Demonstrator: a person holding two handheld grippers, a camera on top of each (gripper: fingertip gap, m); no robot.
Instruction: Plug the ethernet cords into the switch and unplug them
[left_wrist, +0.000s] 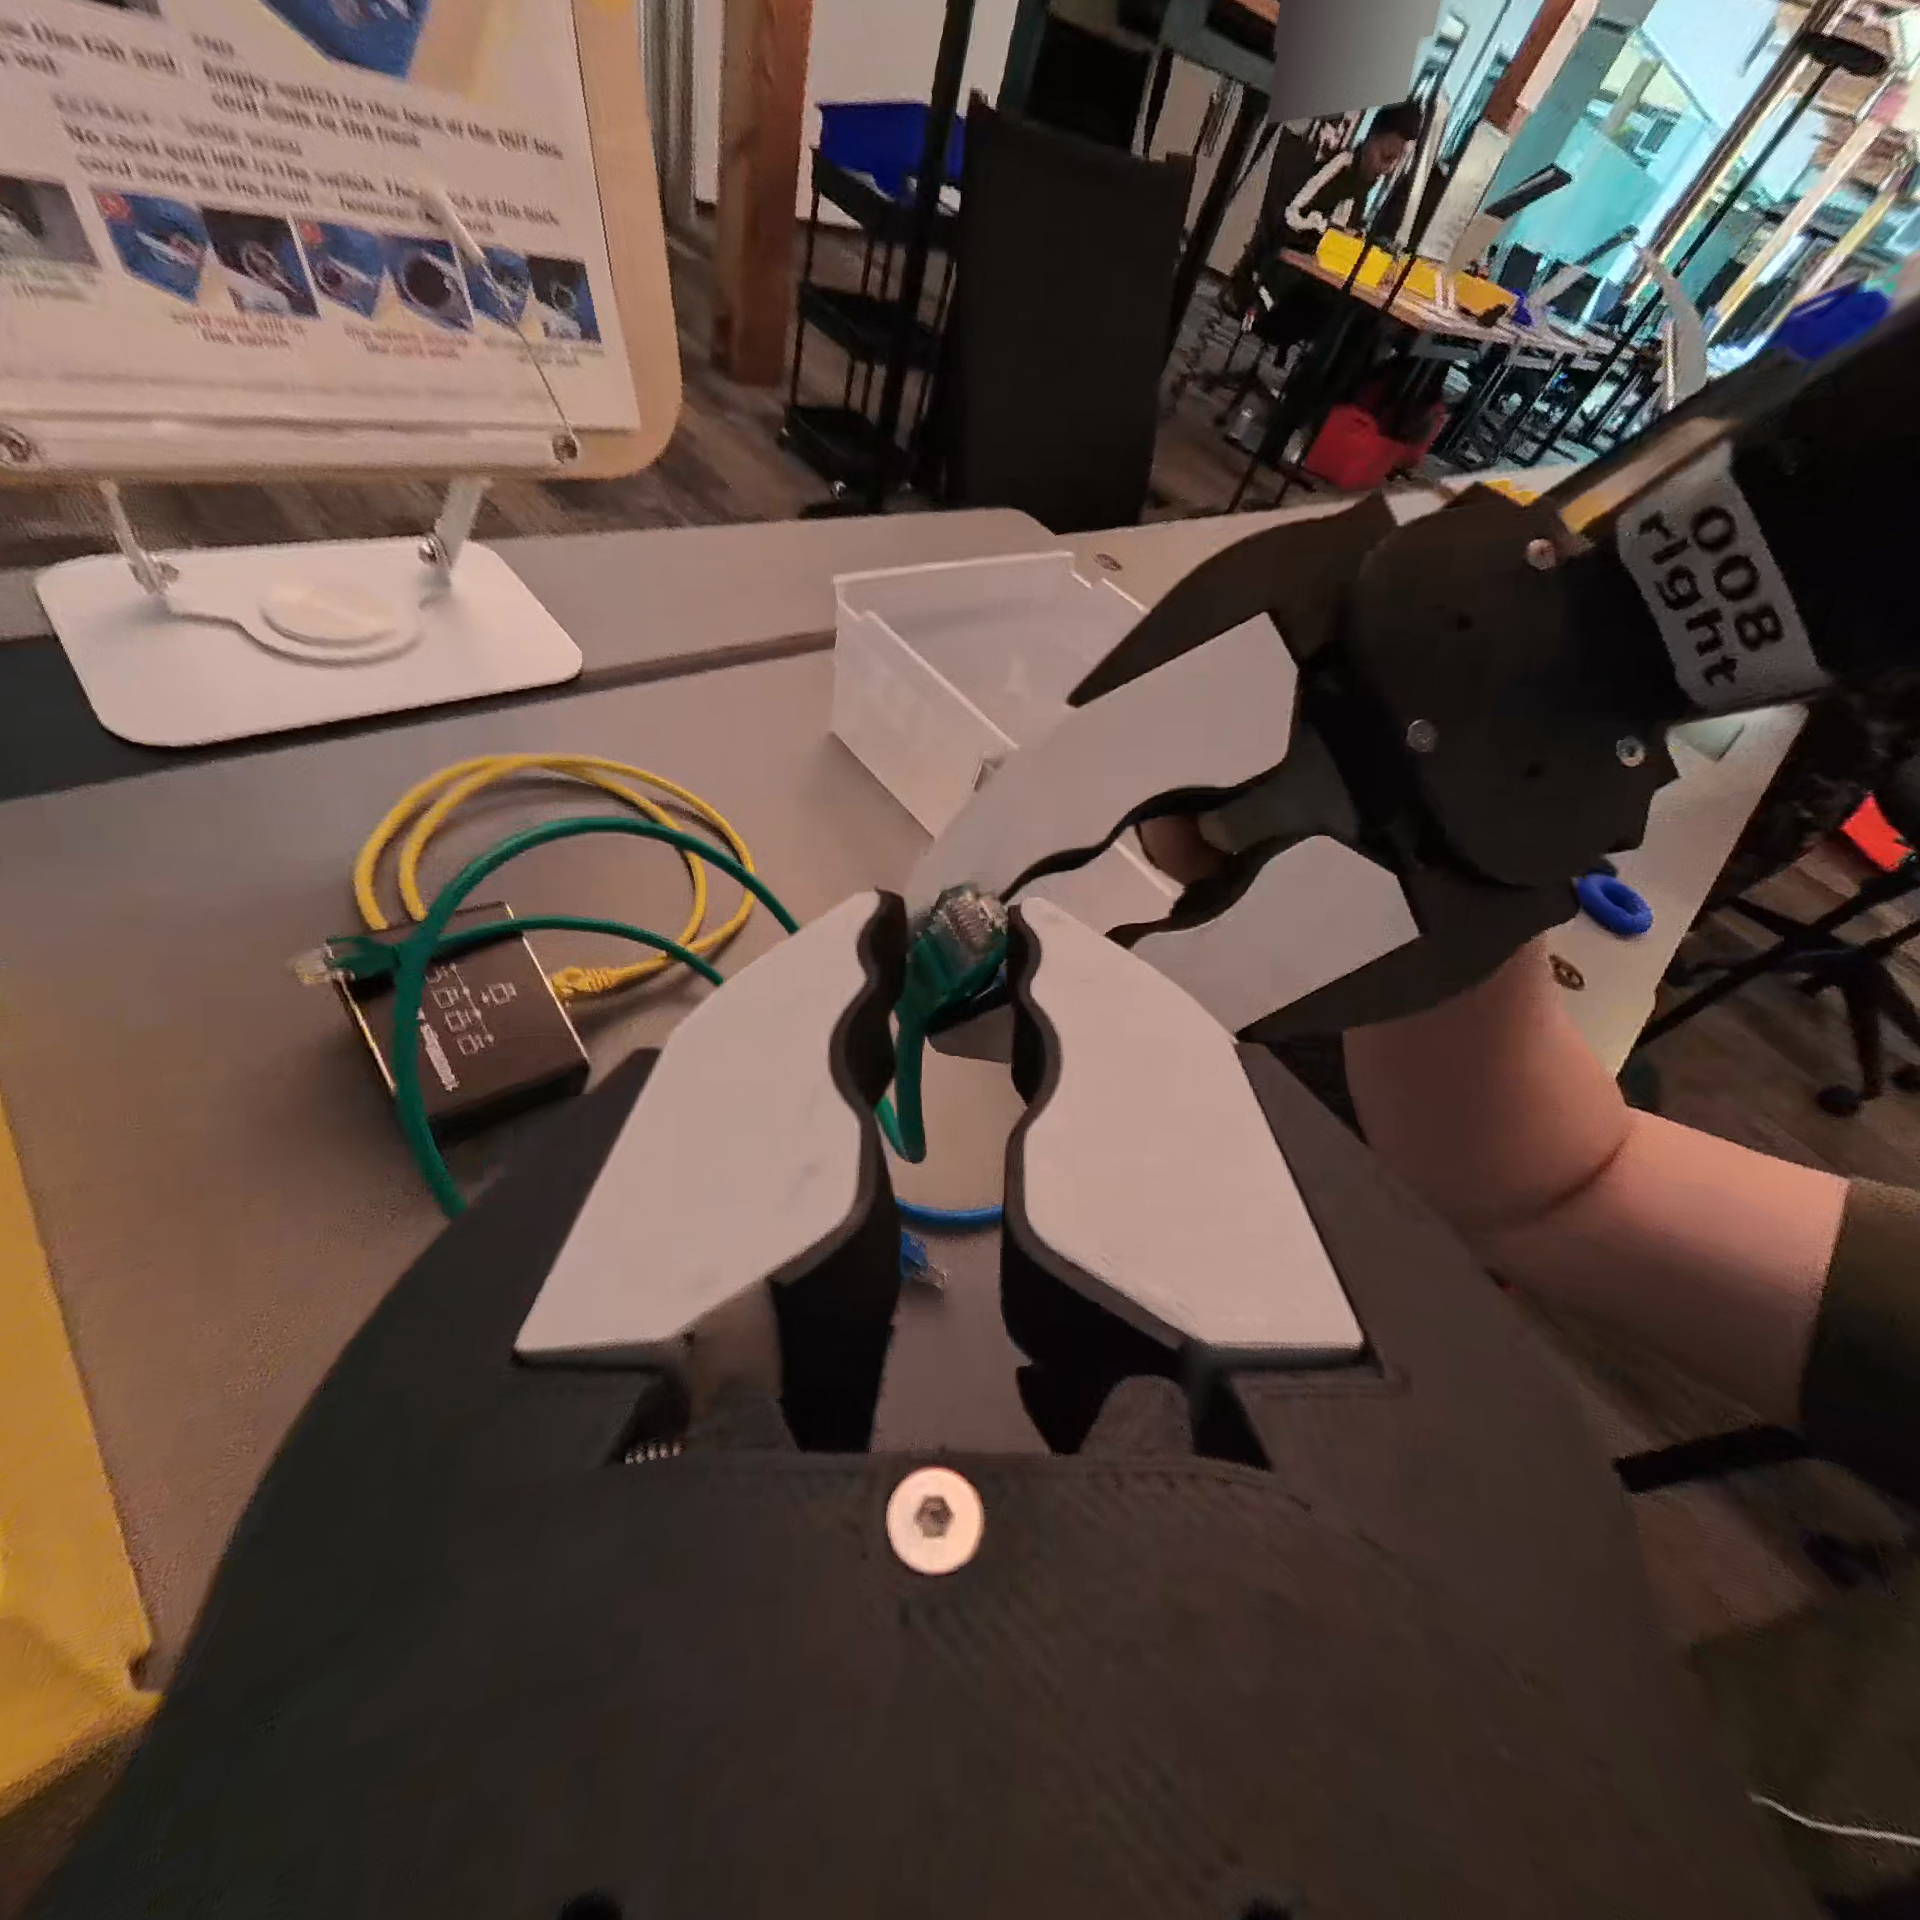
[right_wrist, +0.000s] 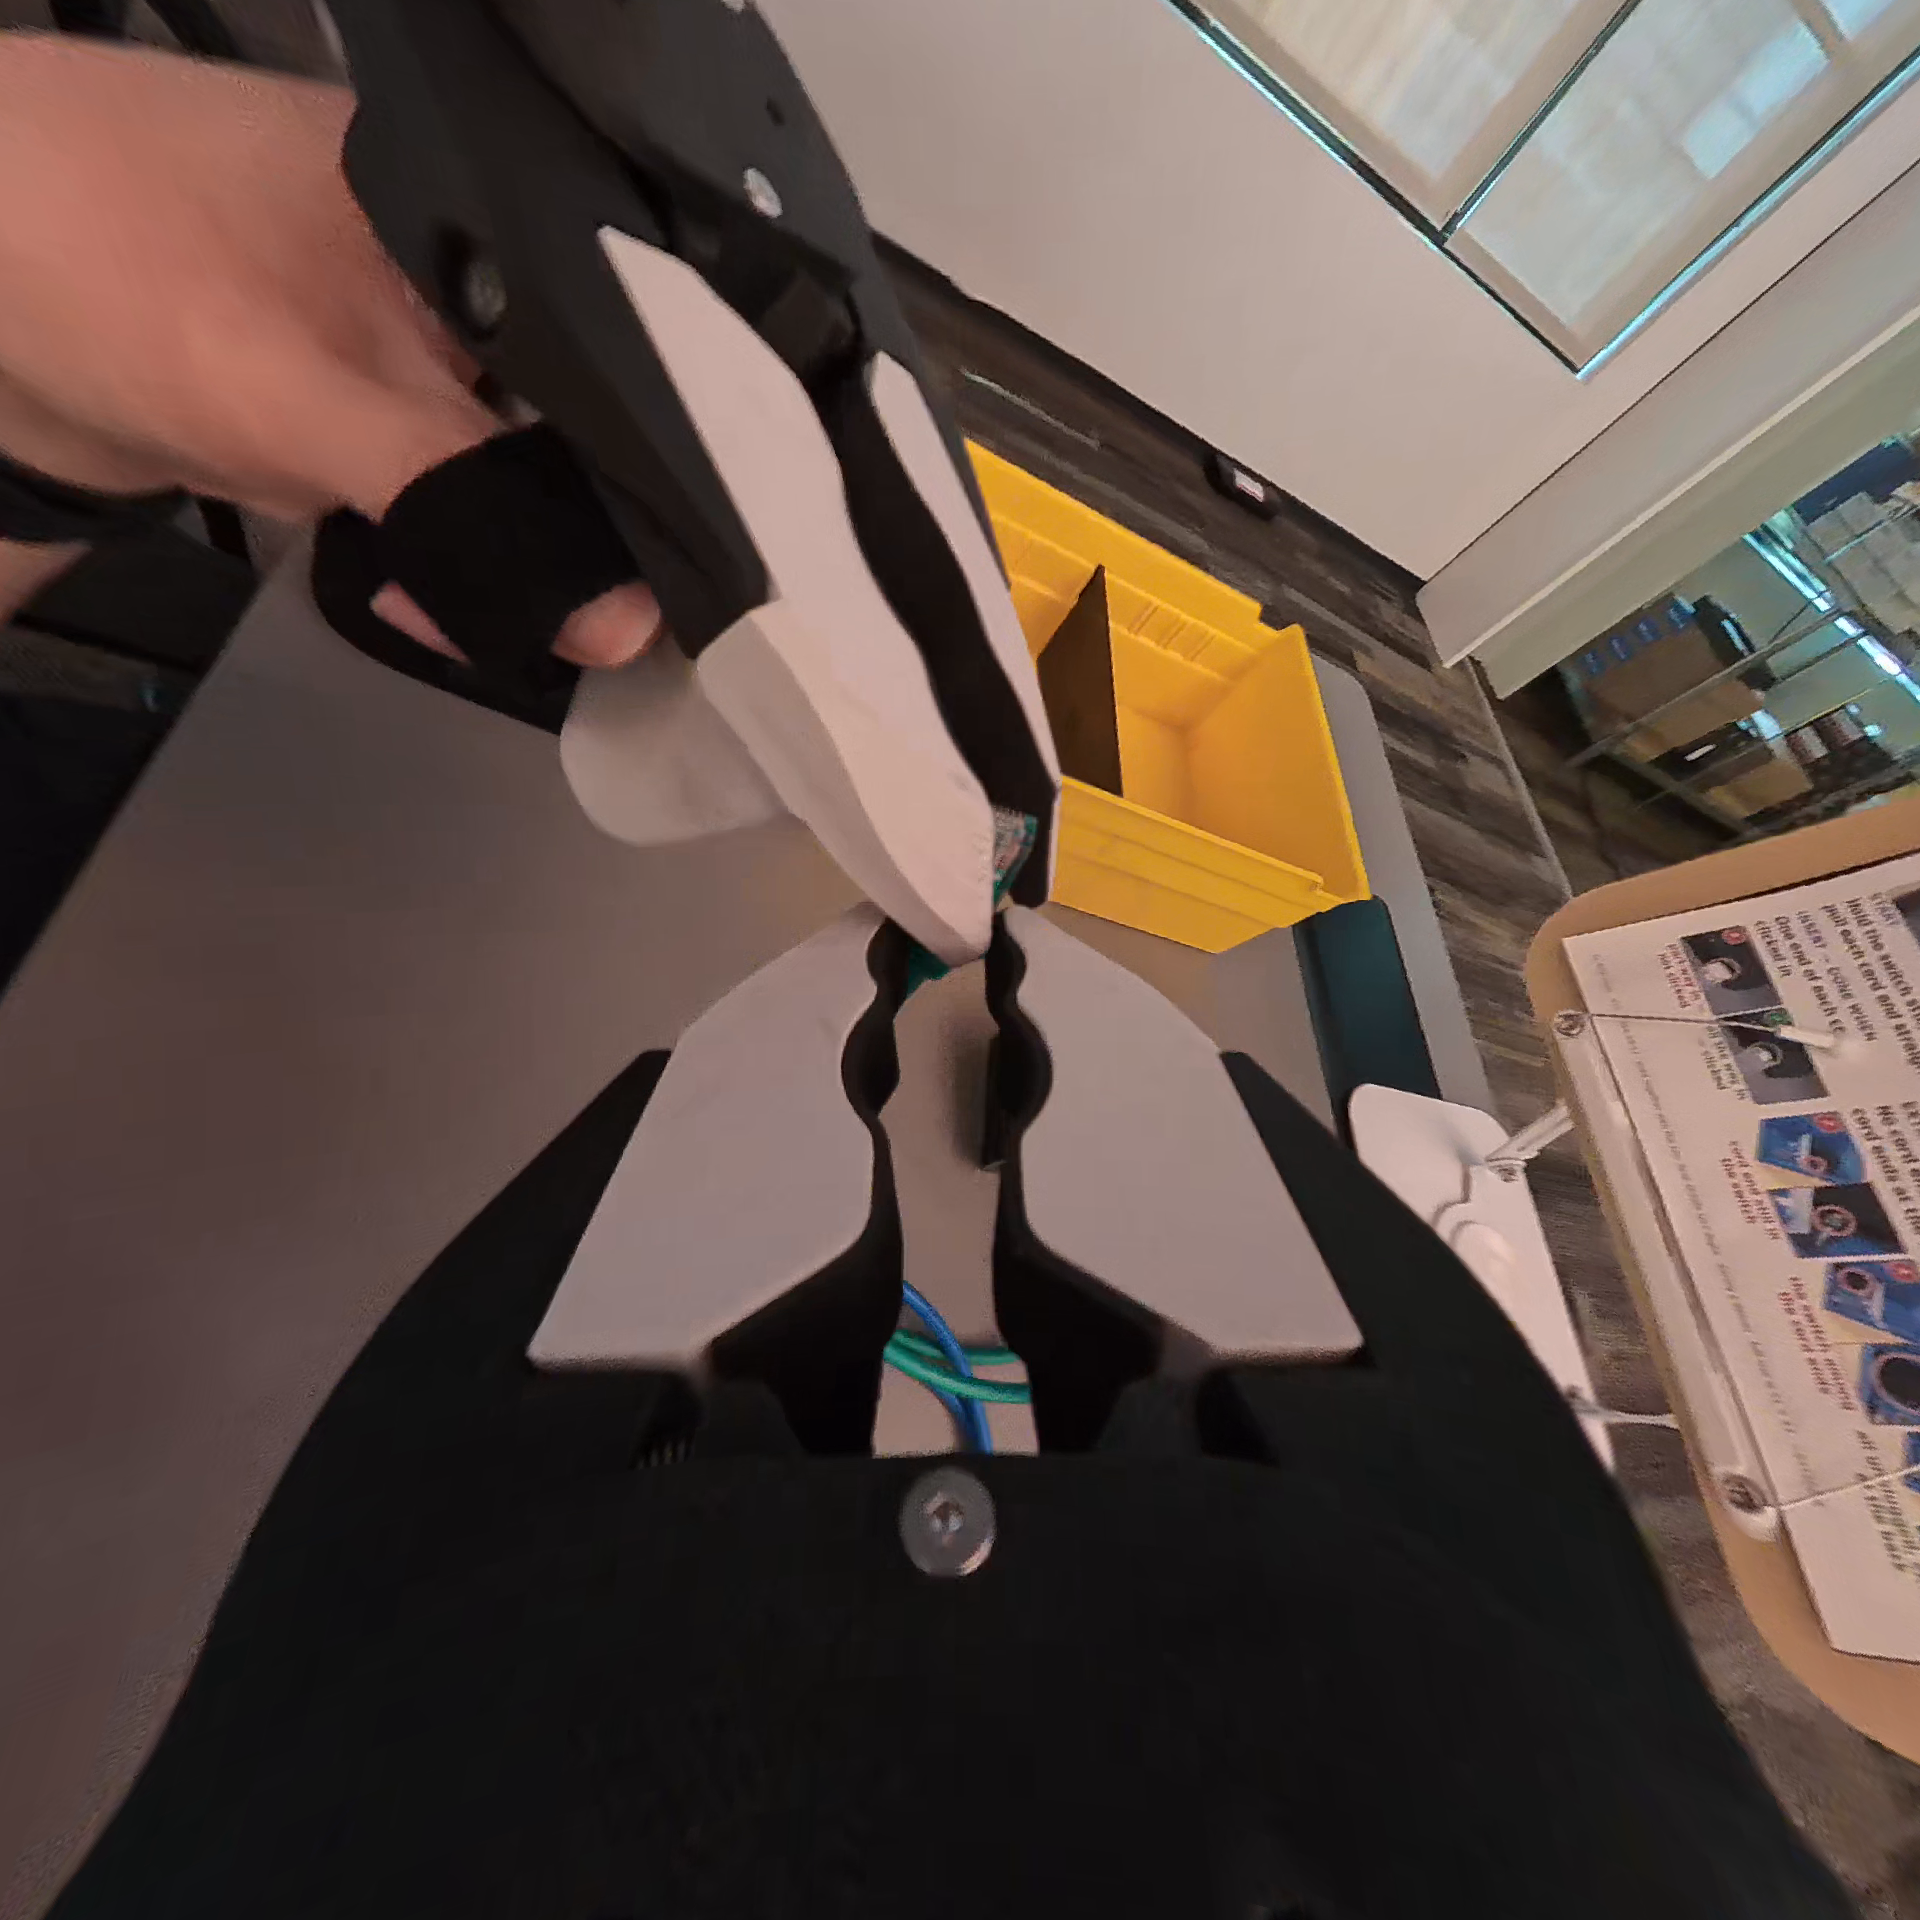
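In the left wrist view, my left gripper (left_wrist: 956, 914) is shut on the clear plug of the green cord (left_wrist: 961, 925) and holds it above the table. My right gripper (left_wrist: 1003, 883) comes in from the right, and its tips meet that plug. In the right wrist view, my right gripper (right_wrist: 940, 935) is closed to a narrow gap on the green cord (right_wrist: 923, 966) just behind the plug, right under the left gripper (right_wrist: 1003, 873). The black switch (left_wrist: 468, 1023) lies on the table to the left. The cord's other plug (left_wrist: 312, 966) rests on the switch, and the yellow cord (left_wrist: 551, 821) coils behind it.
A blue cord (left_wrist: 951, 1210) lies on the table under the grippers. A white bin (left_wrist: 925, 665) stands behind them. A yellow bin (right_wrist: 1195, 748) sits at the table's left end. An instruction sheet on a white stand (left_wrist: 312, 644) is at the back left. My left and right fingertips are right by each other.
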